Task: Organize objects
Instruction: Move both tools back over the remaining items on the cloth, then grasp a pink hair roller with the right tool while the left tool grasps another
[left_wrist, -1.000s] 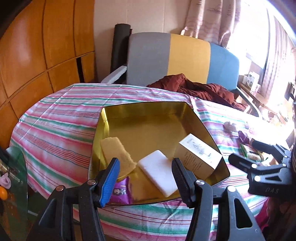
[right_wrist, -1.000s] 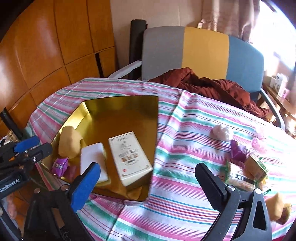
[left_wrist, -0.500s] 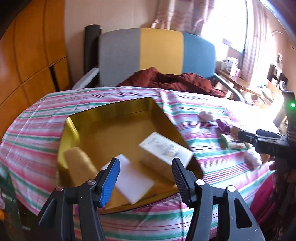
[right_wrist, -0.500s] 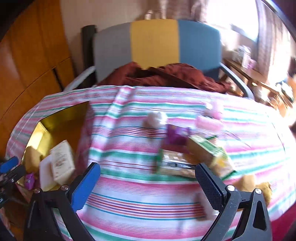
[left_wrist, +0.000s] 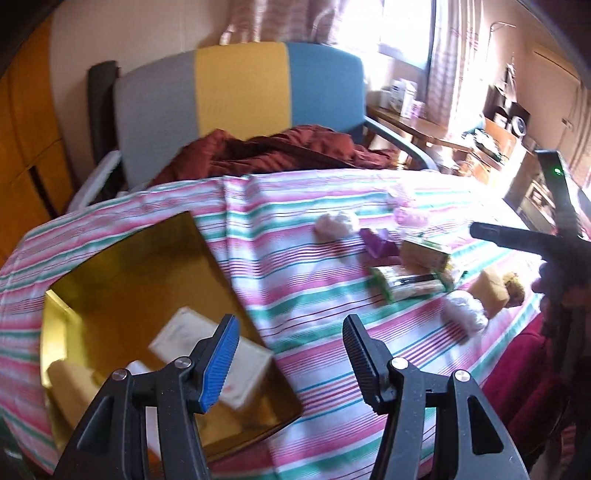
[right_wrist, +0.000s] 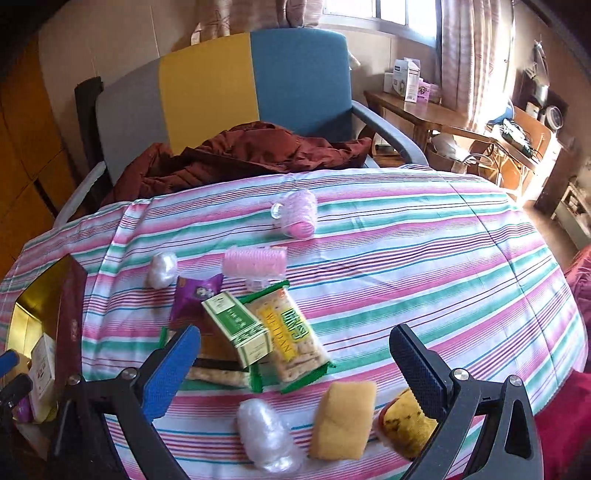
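Left tool (left_wrist: 288, 354) spread wide, empty, right tool (right_wrist: 295, 365) gaping above snack packets (right_wrist: 284, 332)

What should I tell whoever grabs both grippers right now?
Left gripper: open, empty, over the near edge of the gold tin.
Right gripper: open, empty, over the loose pile.
Done: white box and a few small items lie in the tin.
Left on the striped cloth: green box, cracker pack, purple packet, yellow sponge, pink rollers, wrapped pieces.
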